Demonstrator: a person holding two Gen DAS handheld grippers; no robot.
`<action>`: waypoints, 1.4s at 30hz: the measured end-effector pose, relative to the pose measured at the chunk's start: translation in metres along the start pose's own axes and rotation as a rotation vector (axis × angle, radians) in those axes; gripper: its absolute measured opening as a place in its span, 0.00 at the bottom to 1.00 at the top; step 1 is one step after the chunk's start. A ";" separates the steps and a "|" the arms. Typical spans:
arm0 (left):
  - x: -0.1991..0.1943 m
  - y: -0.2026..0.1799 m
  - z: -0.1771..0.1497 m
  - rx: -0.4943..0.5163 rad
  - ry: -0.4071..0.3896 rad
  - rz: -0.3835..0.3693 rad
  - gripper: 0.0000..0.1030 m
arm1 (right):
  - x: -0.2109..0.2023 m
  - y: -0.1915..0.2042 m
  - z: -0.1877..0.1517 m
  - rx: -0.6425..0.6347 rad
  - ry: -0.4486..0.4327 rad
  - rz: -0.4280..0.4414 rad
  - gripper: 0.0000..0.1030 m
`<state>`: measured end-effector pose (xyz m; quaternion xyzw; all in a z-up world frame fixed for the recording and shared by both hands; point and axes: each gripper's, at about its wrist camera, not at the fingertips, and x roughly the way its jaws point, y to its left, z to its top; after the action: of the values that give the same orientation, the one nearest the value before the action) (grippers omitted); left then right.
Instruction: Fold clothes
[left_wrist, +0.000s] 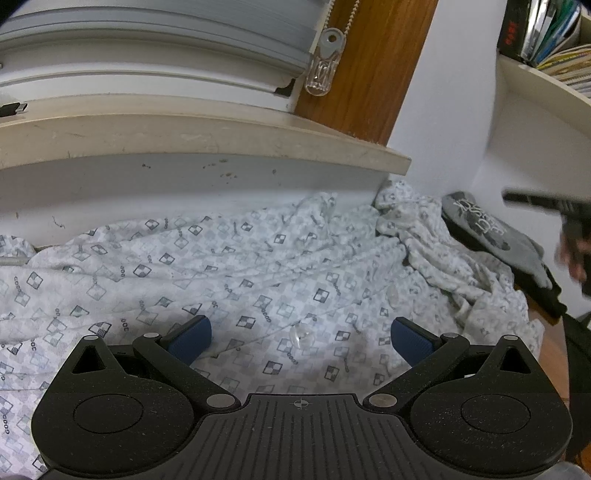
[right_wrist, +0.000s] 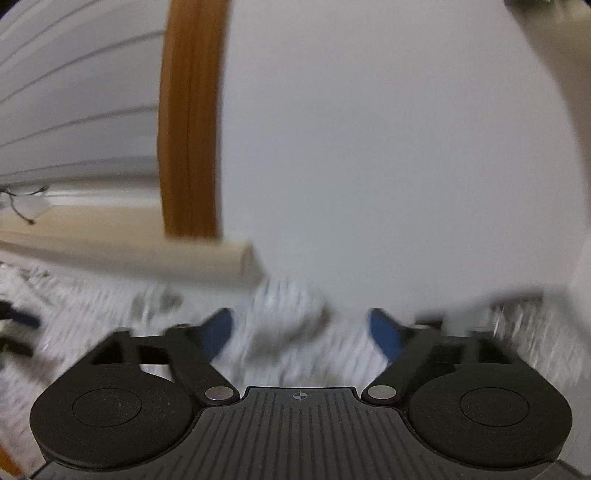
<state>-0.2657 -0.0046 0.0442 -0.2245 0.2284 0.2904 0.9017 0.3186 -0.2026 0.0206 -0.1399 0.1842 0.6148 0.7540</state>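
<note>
Clothing count: one white patterned garment spread below the window sill, and one grey printed garment to the right of that sill, against the wall. Tool count: two, namely one left tool with two blue pads over the patterned garment, and one right tool, likewise with two blue pads, blurred. Fixtures: one sill, one wooden post rising from the sill's right end, one clear cord clip left of that post.
</note>
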 end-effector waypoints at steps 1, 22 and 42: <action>0.000 0.000 0.000 0.001 0.001 0.000 1.00 | -0.001 -0.004 -0.012 0.034 0.016 0.012 0.85; 0.001 0.001 -0.001 -0.011 -0.002 -0.012 1.00 | -0.038 0.019 -0.084 0.082 0.139 0.069 0.34; 0.002 0.000 -0.002 -0.010 -0.003 -0.008 1.00 | 0.011 0.061 -0.047 0.115 0.181 0.218 0.02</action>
<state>-0.2650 -0.0051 0.0418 -0.2298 0.2249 0.2883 0.9020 0.2556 -0.2012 -0.0257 -0.1305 0.3008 0.6661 0.6699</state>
